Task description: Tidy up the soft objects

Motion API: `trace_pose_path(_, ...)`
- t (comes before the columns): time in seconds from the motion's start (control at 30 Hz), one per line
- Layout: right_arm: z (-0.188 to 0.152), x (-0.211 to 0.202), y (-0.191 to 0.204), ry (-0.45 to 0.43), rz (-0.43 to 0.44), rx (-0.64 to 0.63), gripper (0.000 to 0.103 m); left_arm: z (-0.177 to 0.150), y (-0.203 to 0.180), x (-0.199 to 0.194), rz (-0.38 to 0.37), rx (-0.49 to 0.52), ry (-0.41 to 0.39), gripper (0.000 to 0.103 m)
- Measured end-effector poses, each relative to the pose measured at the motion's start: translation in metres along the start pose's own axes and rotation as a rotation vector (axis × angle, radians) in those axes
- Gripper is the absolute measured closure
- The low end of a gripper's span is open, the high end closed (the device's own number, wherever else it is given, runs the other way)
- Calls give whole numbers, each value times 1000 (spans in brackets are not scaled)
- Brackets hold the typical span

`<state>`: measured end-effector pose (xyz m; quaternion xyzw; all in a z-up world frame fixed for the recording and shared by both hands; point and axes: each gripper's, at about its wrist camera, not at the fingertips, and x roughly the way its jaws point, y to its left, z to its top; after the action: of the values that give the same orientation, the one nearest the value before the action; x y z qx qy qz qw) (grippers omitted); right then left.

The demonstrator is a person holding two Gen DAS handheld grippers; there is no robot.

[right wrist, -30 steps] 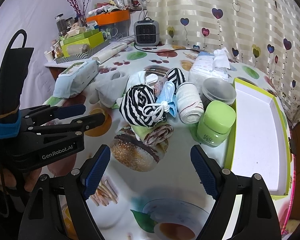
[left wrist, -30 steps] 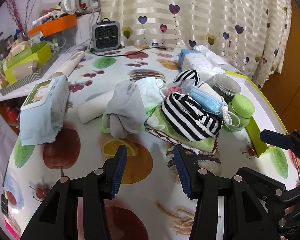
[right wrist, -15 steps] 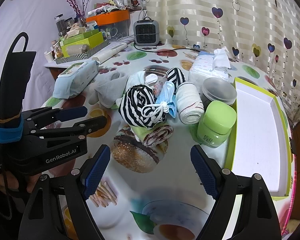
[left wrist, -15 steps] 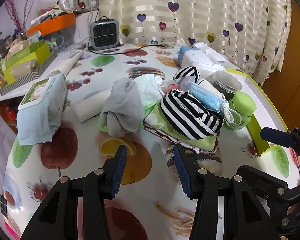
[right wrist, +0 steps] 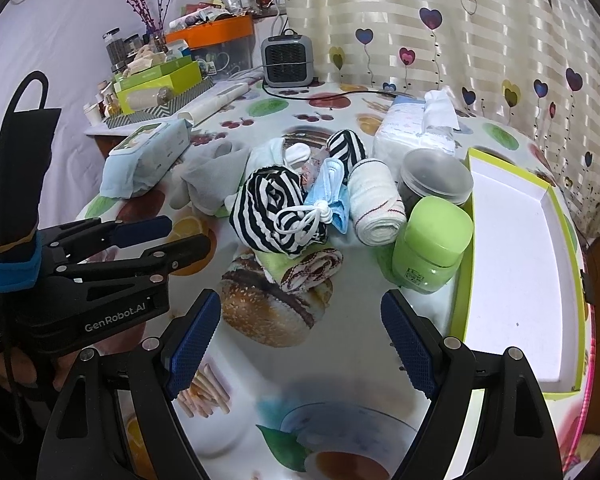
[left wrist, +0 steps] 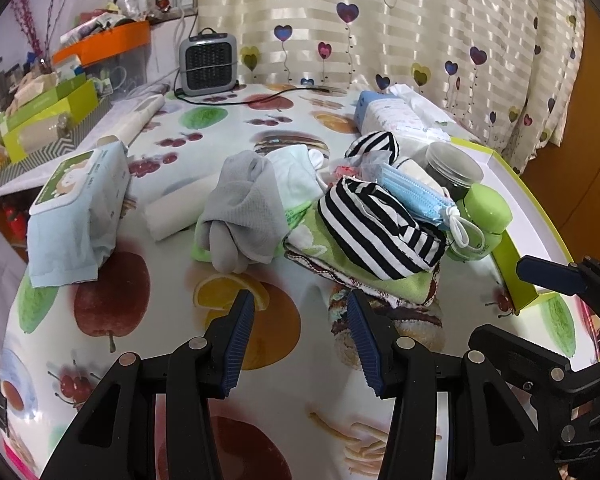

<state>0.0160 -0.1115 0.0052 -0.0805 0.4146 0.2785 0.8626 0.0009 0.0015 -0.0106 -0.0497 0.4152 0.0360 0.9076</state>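
Note:
A heap of soft things lies mid-table: a black-and-white striped cloth (left wrist: 380,232) (right wrist: 272,208), a blue face mask (left wrist: 416,192) (right wrist: 332,188), a grey sock bundle (left wrist: 244,204) (right wrist: 208,180), a green towel (left wrist: 400,280) under the stripes, a rolled white towel (right wrist: 374,200) and a white roll (left wrist: 180,212). My left gripper (left wrist: 300,340) hovers open over the tablecloth just short of the heap, nothing between its blue pads. My right gripper (right wrist: 300,340) is open wider, also empty, in front of the striped cloth. The left gripper (right wrist: 156,236) shows at the left of the right wrist view.
A green-rimmed white tray (right wrist: 512,264) lies at the right, with a green jar (right wrist: 432,244) and a dark clear-lidded jar (right wrist: 436,180) beside it. A wet-wipes pack (left wrist: 76,208), a tissue pack (right wrist: 416,128), a grey heater (left wrist: 208,64) and cluttered boxes (left wrist: 48,116) stand farther back.

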Motion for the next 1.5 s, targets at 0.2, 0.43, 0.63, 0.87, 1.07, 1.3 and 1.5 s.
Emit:
trace_pose_path(0.2, 1, 3, -2, 7, -2, 4, 20, -1, 0, 1, -7, -5, -3, 56)
trace_pose_path(0.43, 2, 4, -3, 14, -3, 13, 20, -1, 0, 2, -14, -13, -6, 56)
trace_pose_path(0.63, 4, 5, -5, 19, -1, 21, 20, -1, 0, 2, -15, -15, -5, 56)
trace_pose_path(0.87, 11, 3, -3, -1, 4, 17, 23, -1, 0, 2, -18, -18, -5, 56)
trace_pose_path(1.07, 21, 2, -2, -16, 6, 11, 31, -2, -4, 3, -23, -22, -4, 56)
trace_pose_path(1.3, 31, 6, -1, -20, 8, 3, 40, -1, -2, 2, -31, -29, -3, 56)
trace_pose_path(1.5, 43, 11, -3, -32, 6, 2, 44, 1, -8, 0, -58, -53, -16, 56)
